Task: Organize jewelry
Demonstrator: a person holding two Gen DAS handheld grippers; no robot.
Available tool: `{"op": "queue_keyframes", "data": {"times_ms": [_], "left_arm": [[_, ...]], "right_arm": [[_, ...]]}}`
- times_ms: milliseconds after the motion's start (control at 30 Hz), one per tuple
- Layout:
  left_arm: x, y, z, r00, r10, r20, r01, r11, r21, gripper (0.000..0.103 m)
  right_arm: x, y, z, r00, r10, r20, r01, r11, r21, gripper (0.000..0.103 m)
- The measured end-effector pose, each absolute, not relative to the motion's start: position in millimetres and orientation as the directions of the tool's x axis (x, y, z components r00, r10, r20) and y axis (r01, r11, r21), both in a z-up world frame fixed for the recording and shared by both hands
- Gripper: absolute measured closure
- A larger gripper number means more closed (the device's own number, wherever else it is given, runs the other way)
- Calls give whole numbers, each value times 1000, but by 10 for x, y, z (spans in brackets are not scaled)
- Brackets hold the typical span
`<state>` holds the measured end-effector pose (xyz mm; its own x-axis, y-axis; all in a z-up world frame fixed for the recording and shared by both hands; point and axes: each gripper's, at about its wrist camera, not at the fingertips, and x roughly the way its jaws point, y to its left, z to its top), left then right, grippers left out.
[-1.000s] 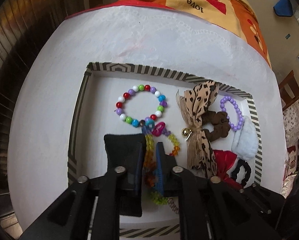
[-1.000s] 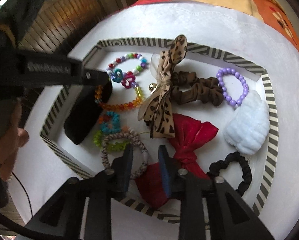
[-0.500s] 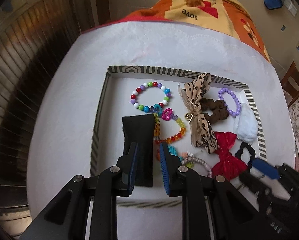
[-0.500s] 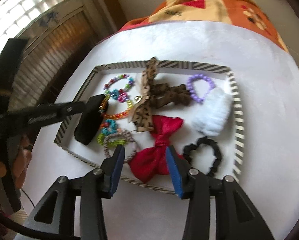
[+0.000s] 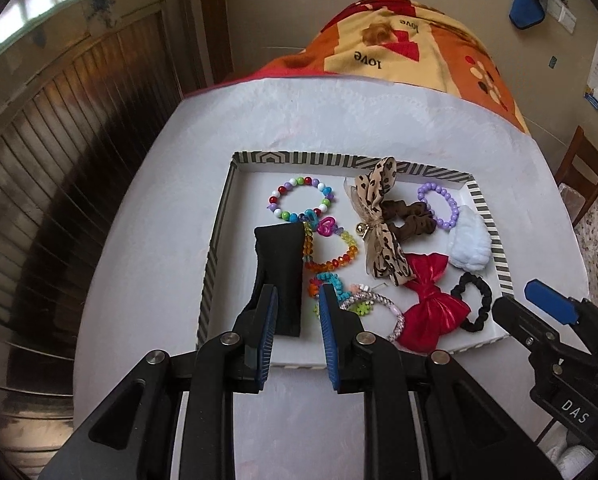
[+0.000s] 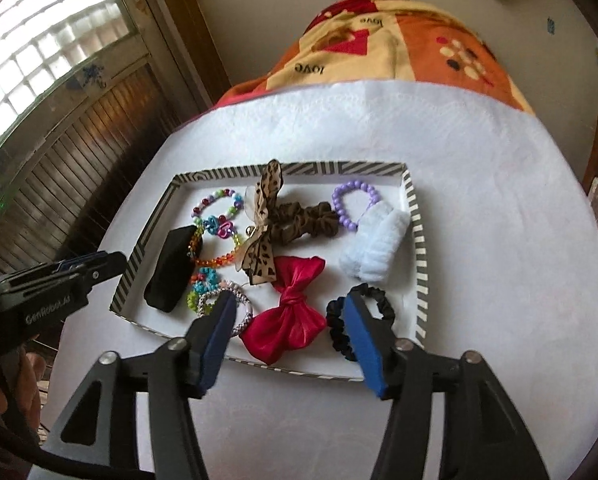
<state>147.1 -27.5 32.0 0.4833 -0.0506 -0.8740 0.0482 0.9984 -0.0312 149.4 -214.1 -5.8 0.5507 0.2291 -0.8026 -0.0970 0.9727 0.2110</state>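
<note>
A striped-rim tray (image 5: 215,236) (image 6: 417,240) on the white table holds a black pouch (image 5: 279,264) (image 6: 169,268), bead bracelets (image 5: 301,200) (image 6: 217,208), a leopard bow (image 5: 379,236) (image 6: 261,232), a red bow (image 5: 431,304) (image 6: 291,316), a purple bracelet (image 5: 439,206), a white scrunchie (image 5: 469,246) (image 6: 375,248) and a black scrunchie (image 5: 473,304) (image 6: 383,308). My left gripper (image 5: 297,300) is open and empty, above the tray's near edge by the pouch. My right gripper (image 6: 289,306) is wide open and empty, above the red bow.
The white table (image 5: 159,248) has an orange patterned cloth (image 5: 399,52) at its far end. A wooden slatted wall (image 5: 59,160) runs along the left. A chair (image 5: 583,176) stands at the right. The right gripper's body (image 5: 555,332) shows at the right of the left wrist view.
Both grippers have pulled back and up from the tray. The left gripper let go of the bracelets and opened slightly. The right gripper opened wide.
</note>
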Motion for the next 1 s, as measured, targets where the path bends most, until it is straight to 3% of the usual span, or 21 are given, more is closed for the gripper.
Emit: {"op": "queue_keyframes", "data": {"times_ms": [1000], "left_arm": [[1132,-438,497,532,-39,-846,47,999,-16,92]], "right_arm": [[1242,-2151,113,573,209,-792,-90,977,193,37]]}}
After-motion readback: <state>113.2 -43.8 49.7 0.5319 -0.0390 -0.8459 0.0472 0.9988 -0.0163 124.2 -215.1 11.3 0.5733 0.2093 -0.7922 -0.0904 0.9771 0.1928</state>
